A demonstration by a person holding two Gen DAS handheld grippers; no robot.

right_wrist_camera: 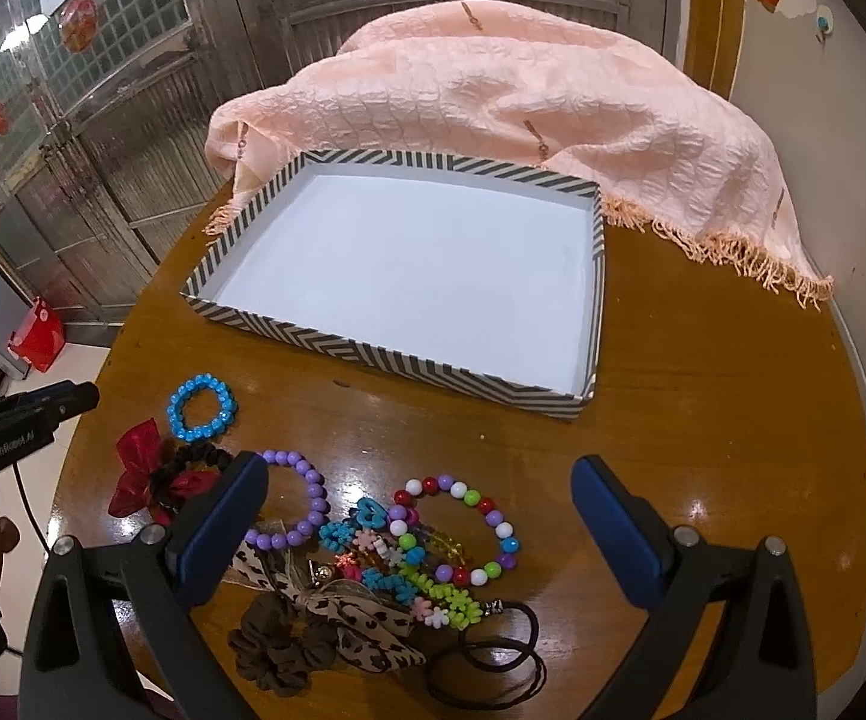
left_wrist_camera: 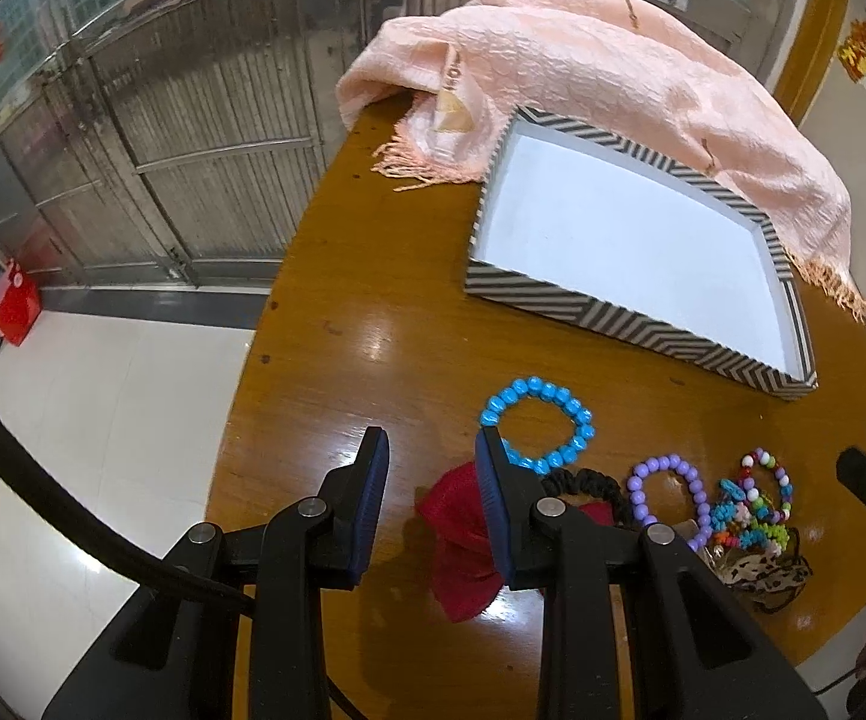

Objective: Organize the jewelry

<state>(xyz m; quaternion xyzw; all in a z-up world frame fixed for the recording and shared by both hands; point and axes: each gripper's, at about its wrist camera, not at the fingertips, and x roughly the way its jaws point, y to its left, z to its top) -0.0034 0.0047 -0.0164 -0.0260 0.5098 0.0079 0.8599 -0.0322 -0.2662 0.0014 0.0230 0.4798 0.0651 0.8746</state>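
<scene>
A striped tray (right_wrist_camera: 373, 354) with a white floor lies flat. At its 7 o'clock lie a blue bead bracelet (right_wrist_camera: 202, 408), a purple one (right_wrist_camera: 313, 498), a multicoloured one (right_wrist_camera: 493, 516) and hair ties (right_wrist_camera: 493, 654).

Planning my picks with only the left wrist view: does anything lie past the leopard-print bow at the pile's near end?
Observer: Yes, a brown scrunchie lies against the leopard-print bow.
Operator: Anything else there?
Observer: Black hair ties lie looped on the table beside the bow.
Operator: Is the right gripper free?
Observer: Yes. The right gripper has its jaws wide open above the pile, with nothing gripped.
</scene>
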